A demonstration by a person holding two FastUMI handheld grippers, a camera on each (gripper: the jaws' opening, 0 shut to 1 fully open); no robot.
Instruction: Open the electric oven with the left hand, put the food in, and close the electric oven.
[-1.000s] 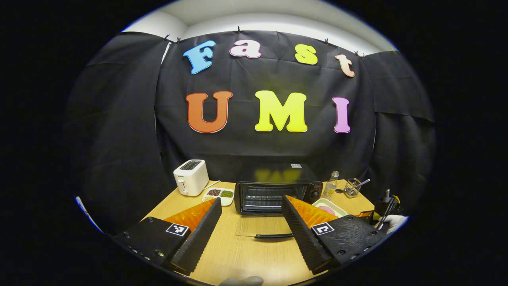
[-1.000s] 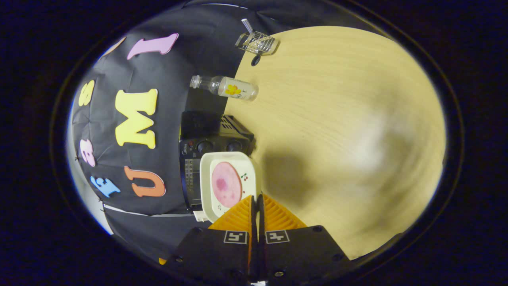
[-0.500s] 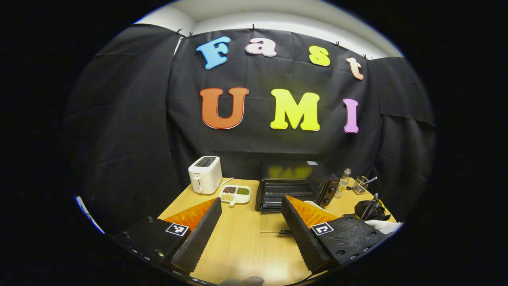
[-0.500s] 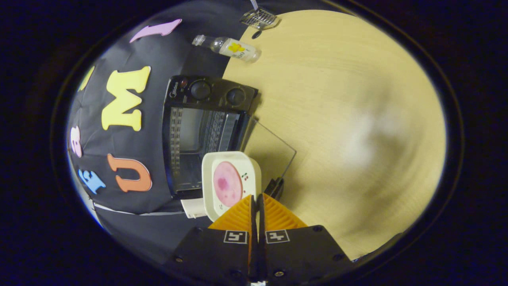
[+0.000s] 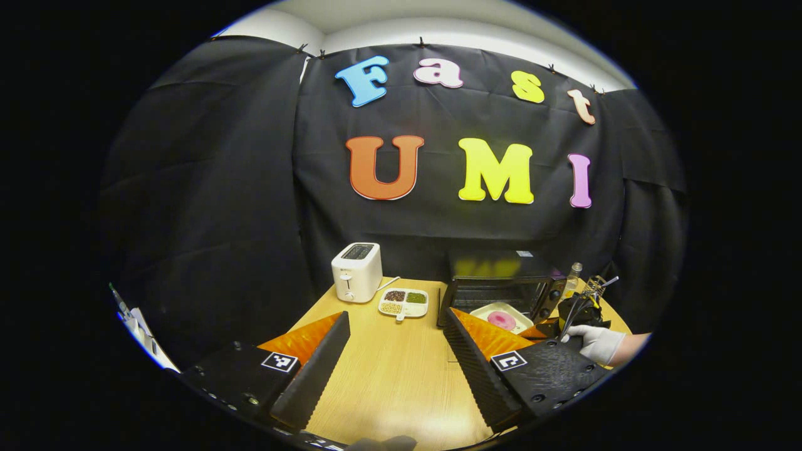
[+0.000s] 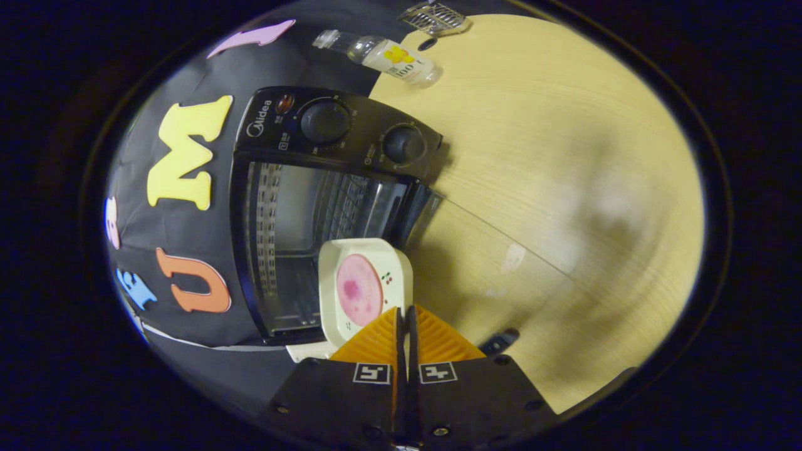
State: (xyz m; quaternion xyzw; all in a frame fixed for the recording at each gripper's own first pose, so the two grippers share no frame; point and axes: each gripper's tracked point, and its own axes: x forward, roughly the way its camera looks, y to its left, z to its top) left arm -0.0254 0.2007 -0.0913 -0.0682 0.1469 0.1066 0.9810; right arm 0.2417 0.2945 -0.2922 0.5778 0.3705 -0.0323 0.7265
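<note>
Two grippers in play. Left to right along the table [image 5: 388, 376]: white toaster [image 5: 356, 272] near the back edge, divided snack dish [image 5: 404, 302] just beside it, then the electric oven [image 6: 326, 188] toward the back right, door [image 6: 501, 263] dropped flat onto the tabletop.

Left gripper [image 5: 391, 360]: fingers spread wide, holding nothing, hanging over the front edge. Against the frames a second earlier it had drawn away leftward; the oven sat further right in its view. Opening step judged complete.

Right gripper [image 6: 404, 319]: fingers pinched together on the near rim of the plate [image 6: 363, 288], pink food [image 6: 358, 289] on it. Over that second the oven mouth grew much larger ahead of the plate, which was now over the open door at the cavity threshold. Insertion judged imminent; closing not yet done.

Bottle [image 6: 391, 55] and wire holder [image 6: 435, 15] stood beyond the oven toward the back right corner.
</note>
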